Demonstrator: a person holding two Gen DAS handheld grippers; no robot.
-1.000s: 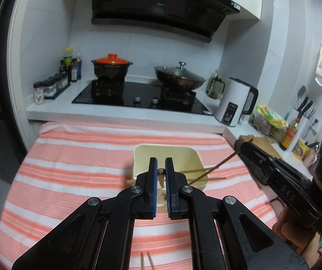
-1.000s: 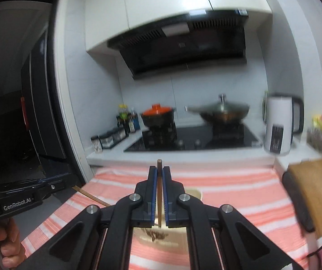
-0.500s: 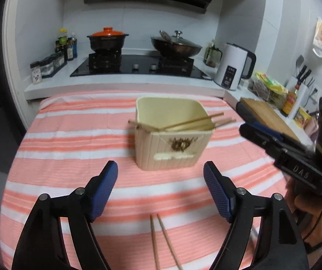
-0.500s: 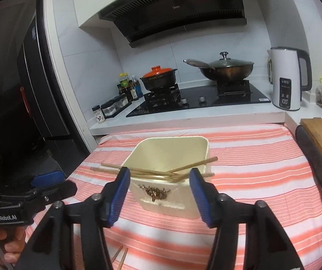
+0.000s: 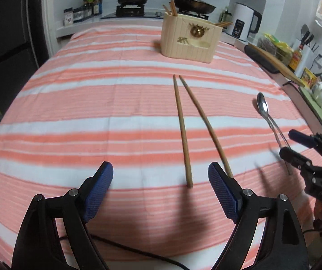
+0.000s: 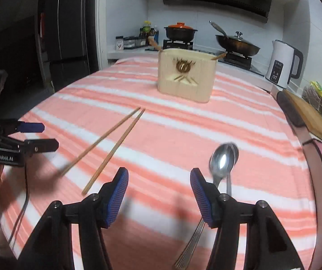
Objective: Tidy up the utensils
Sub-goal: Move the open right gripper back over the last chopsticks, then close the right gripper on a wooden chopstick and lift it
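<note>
Spoon handles [image 6: 191,243] vanish under the right gripper [image 6: 159,193] at 6 o'clock; both it and the left gripper [image 5: 160,193], angled down over chopsticks [image 5: 182,132], just opened, empty.

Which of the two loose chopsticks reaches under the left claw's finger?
The right-hand chopstick of the pair: its near end disappears behind the left claw's right finger. The other chopstick ends short, in the open gap between the fingers.

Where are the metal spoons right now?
In the right wrist view, the shiny metal spoons lie on the striped tablecloth, right of the loose wooden chopsticks, beside the right gripper's right finger.
</note>
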